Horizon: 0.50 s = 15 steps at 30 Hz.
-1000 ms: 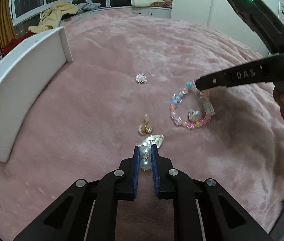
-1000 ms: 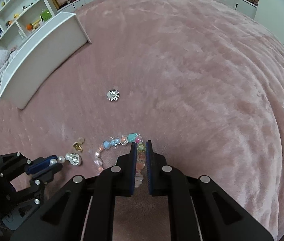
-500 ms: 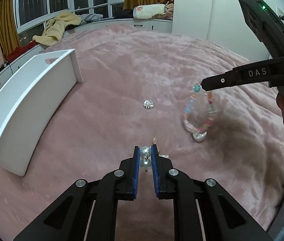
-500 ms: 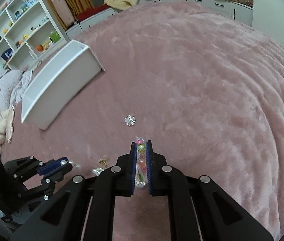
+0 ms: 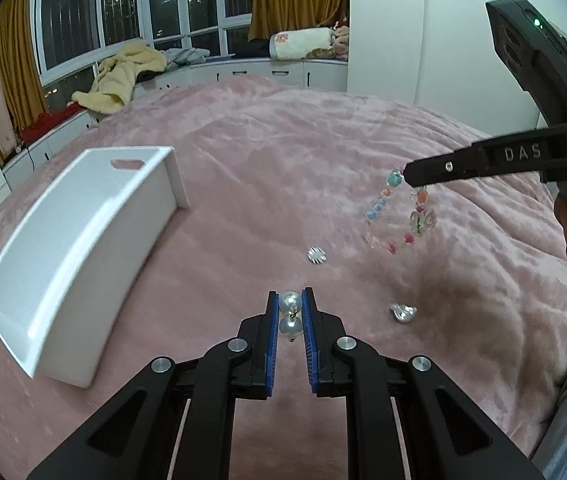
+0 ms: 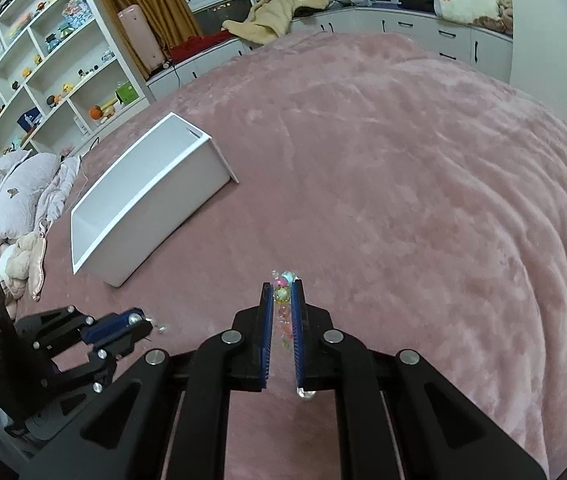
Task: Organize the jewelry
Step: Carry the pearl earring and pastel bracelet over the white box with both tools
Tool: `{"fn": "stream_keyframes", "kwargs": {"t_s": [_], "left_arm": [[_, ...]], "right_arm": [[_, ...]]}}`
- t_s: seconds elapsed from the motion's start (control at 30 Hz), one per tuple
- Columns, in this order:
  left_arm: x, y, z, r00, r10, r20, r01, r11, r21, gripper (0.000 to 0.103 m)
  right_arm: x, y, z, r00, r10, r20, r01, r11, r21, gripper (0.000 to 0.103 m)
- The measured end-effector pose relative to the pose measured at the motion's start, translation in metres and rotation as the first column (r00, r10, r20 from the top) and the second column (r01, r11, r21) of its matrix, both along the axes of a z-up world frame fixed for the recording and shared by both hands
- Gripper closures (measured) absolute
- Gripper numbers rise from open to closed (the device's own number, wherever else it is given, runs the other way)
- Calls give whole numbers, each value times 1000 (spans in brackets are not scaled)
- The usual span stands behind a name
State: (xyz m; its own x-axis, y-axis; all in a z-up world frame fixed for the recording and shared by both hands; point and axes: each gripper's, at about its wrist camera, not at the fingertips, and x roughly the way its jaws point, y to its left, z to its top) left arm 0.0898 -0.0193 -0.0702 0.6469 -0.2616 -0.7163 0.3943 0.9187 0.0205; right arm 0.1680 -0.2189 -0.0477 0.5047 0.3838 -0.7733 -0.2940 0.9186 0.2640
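My left gripper (image 5: 290, 307) is shut on a pearl earring (image 5: 289, 314) and holds it above the pink bed. My right gripper (image 6: 282, 294) is shut on a colourful bead bracelet (image 5: 399, 216), which hangs from its tips in the air; in the right wrist view the beads (image 6: 283, 291) sit between the blue pads. A silver flower piece (image 5: 317, 255) and a silver heart piece (image 5: 402, 313) lie on the blanket. The white open box (image 5: 79, 240) stands to the left; it also shows in the right wrist view (image 6: 147, 204). The left gripper shows in the right wrist view (image 6: 139, 318).
The pink plush blanket (image 6: 403, 184) covers the whole bed. White shelves with toys (image 6: 39, 60) and pillows (image 6: 7, 196) stand at the left. Window benches with a yellow blanket (image 5: 123, 76) run along the far side.
Both grippers have risen and tilted up. The bracelet has left the blanket and now hangs free. The pearl earring has lifted away from the other pieces. The white box looks nearer.
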Motion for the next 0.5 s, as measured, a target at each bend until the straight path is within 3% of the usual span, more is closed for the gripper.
{"fn": "stream_keyframes", "kwargs": {"t_s": [0.5], "left_arm": [[19,51,38,995,72,68,-73,997,8,86]], "right_arm": [[21,45,35,998,36,50,-35,999,-12,93]]}}
